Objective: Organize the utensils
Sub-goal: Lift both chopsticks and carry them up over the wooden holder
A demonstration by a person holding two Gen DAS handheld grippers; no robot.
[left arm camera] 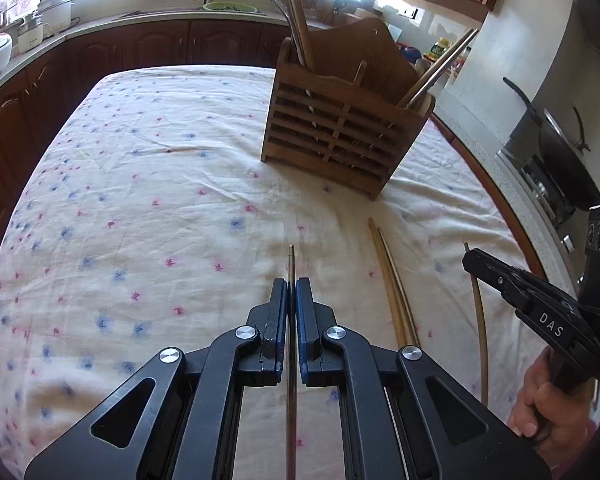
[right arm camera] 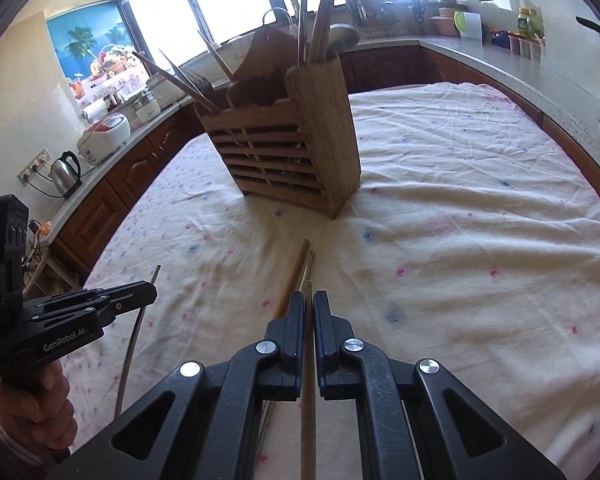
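A slatted wooden utensil holder (left arm camera: 340, 128) stands on the flowered tablecloth, with chopsticks and other utensils sticking out; it also shows in the right wrist view (right arm camera: 288, 148). My left gripper (left arm camera: 292, 284) is shut on a thin metal chopstick (left arm camera: 291, 264) and holds it over the cloth, pointing toward the holder. My right gripper (right arm camera: 308, 298) is shut on a wooden chopstick (right arm camera: 308, 360). A wooden chopstick (right arm camera: 294, 276) and a metal one (right arm camera: 306, 268) lie side by side on the cloth below it, also visible in the left wrist view (left arm camera: 392, 284).
The table (left arm camera: 140, 160) is covered with a white cloth. Brown kitchen cabinets and counters ring it, with rice cookers (right arm camera: 104, 136) and a kettle (right arm camera: 66, 172) at left. A wok on a stove (left arm camera: 564, 160) is at right.
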